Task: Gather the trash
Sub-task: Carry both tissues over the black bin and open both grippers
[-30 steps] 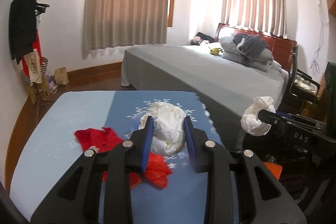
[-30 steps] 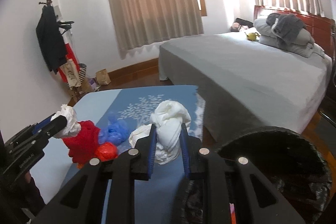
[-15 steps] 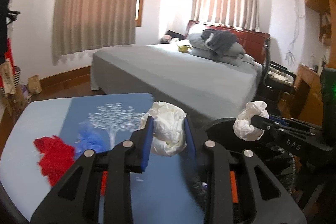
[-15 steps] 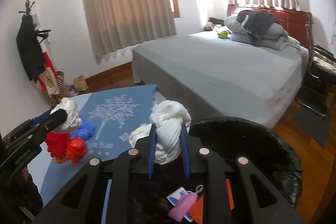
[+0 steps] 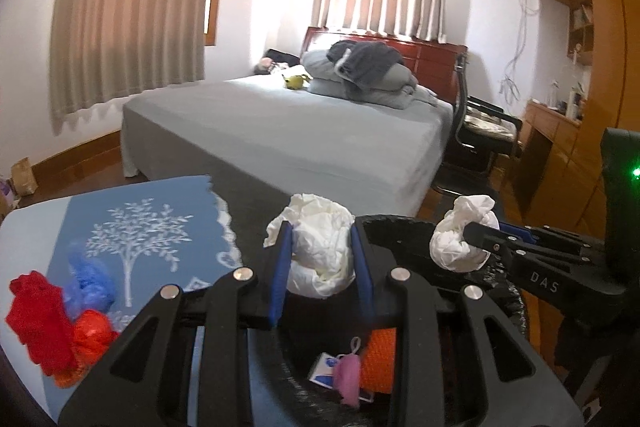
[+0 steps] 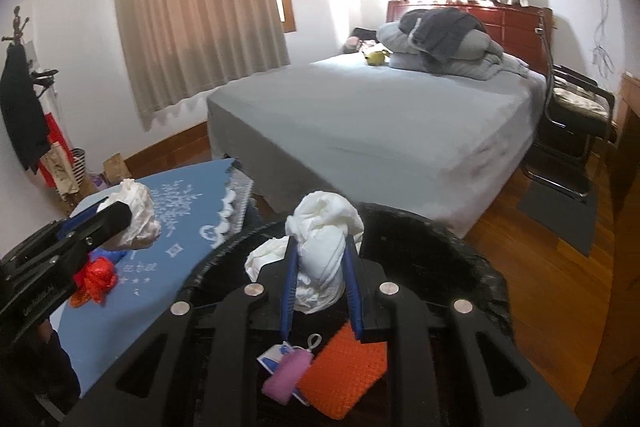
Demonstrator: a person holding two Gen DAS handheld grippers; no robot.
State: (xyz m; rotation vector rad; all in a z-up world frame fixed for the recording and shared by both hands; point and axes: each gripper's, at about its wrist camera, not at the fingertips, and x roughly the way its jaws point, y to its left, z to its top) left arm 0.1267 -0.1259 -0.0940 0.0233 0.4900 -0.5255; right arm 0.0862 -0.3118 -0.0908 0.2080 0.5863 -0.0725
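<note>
Over the past second I have swung both grippers off the blue tablecloth and across to the black-lined bin, which now fills the lower part of each wrist view. My left gripper pinches a crumpled white wad between its blue-padded fingers, held above the bin's near edge. My right gripper clamps a second white bundle, knotted at the top, directly over the bin's opening. Inside the bin lie an orange knitted piece, a pink fuzzy item and a small blue-and-white packet. On the cloth with its white tree print, a red wad, a blue wad and an orange-red crumple sit close together near its left edge. Beyond stand the grey-covered bed with piled pillows, beige curtains and a black chair on the wooden floor.
</note>
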